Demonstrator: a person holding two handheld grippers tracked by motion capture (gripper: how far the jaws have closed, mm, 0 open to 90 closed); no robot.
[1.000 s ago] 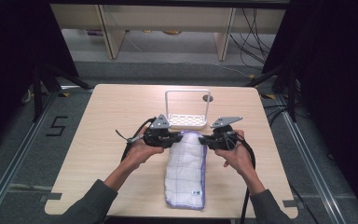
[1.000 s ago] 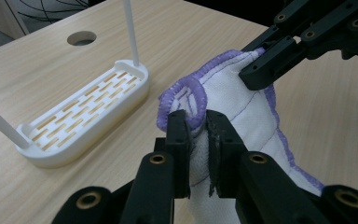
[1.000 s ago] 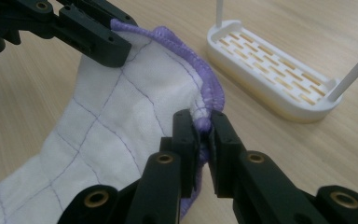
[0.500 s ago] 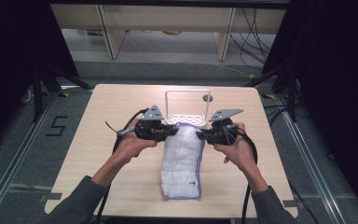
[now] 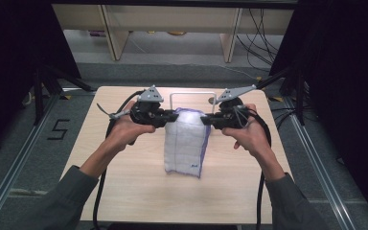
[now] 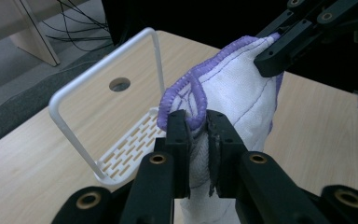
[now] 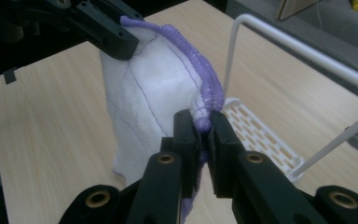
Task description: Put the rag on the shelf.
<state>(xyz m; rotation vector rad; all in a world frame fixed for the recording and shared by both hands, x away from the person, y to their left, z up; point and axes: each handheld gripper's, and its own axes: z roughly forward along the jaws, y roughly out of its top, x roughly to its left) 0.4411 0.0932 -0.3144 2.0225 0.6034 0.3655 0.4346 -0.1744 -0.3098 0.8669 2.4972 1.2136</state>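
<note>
A white cloth with purple stitched edging hangs folded above the wooden table, held up by its two top corners. My left gripper is shut on the left corner; in the left gripper view its jaws pinch the purple hem of the cloth. The right gripper is shut on the right corner, and in the right gripper view the cloth drapes down from its jaws. Each gripper view also shows the other gripper's jaw on the far corner. The cloth's lower end hangs down near the tabletop.
A white wire rack with a slotted base stands on the table just behind the cloth. A round hole is in the tabletop beyond it. Dark frames and shelving stand past the table's far edge.
Both grippers have risen together with the cloth's top corners. The cloth, lying flat on the table before, now hangs from them with most of its length lifted.
</note>
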